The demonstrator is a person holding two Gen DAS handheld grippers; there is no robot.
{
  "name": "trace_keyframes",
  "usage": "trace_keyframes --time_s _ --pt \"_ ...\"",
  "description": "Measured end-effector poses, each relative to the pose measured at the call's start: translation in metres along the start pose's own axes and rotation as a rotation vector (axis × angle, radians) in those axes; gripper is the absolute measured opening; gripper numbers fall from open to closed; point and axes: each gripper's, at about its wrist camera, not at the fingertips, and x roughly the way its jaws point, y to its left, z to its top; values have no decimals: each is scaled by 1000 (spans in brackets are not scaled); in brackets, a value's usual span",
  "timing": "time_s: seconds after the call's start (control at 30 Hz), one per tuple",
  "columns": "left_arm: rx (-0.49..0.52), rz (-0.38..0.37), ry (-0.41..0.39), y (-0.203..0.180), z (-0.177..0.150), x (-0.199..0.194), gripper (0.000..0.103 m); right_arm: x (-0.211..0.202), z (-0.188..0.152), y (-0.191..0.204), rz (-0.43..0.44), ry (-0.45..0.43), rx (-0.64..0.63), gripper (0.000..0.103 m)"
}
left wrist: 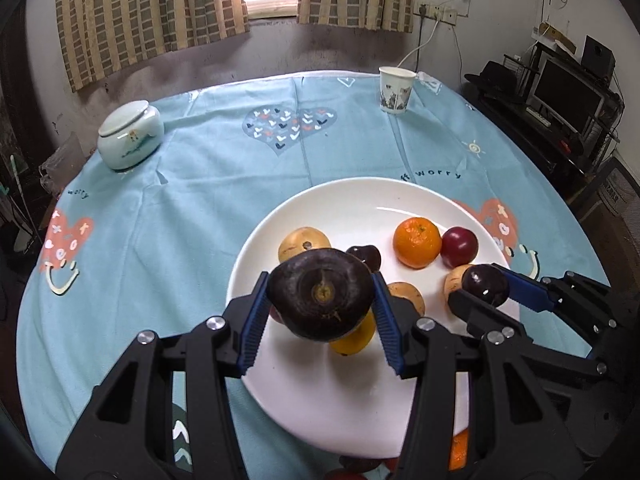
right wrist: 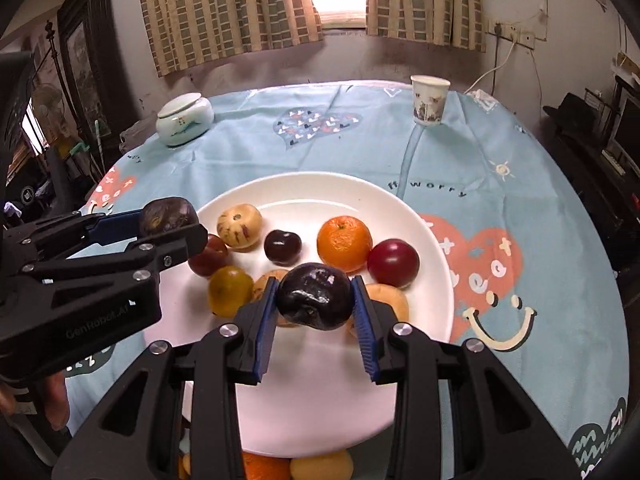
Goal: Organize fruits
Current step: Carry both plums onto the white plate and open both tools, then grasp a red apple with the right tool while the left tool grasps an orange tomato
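Note:
My left gripper (left wrist: 320,280) is shut on a large dark brown-purple fruit (left wrist: 320,300), held above the near part of the white plate (left wrist: 360,196). To its right, my right gripper (left wrist: 480,286) is shut on a smaller dark plum (left wrist: 486,284). In the right wrist view the right gripper (right wrist: 315,280) clamps that dark plum (right wrist: 314,296) over the plate (right wrist: 320,186), and the left gripper (right wrist: 172,222) carries its dark fruit (right wrist: 168,214) at the plate's left rim. An orange (right wrist: 344,244), a red plum (right wrist: 393,262), a striped tan fruit (right wrist: 239,226) and several others lie on the plate.
A lidded ceramic jar (left wrist: 130,136) stands at the table's far left and a paper cup (left wrist: 396,90) at the far right. More fruit (right wrist: 264,468) lies on the blue tablecloth (left wrist: 200,200) near the plate's front edge. A desk with a monitor (left wrist: 568,92) is beyond the table's right edge.

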Motion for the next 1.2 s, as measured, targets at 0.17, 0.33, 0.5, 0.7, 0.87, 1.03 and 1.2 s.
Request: trace_keyframes --time_s 0.17,0.33,0.5,0.7,0.87,1.03,1.2 --pt "-8 -15 8 0 -1 11 50 5 0 -8 21 16 16 36" --pt "-16 -20 -2 2 0 14 51 9 3 -6 64 11 30 37" --pt "-25 -1 -37 6 -2 9 70 9 2 -7 7 -9 39 73" --pt "-56 32 -111 20 -6 -16 86 -14 -1 -29 -88 -116 118 83" --pt "-77 20 -102 28 -14 -28 89 -27 -1 -63 -158 -178 259 91" --pt "-80 32 -96 25 -35 -46 92 -28 -2 -80 -126 -169 332 91" --pt "-61 55 -81 18 -75 -67 92 -24 -5 -63 -113 -149 253 91"
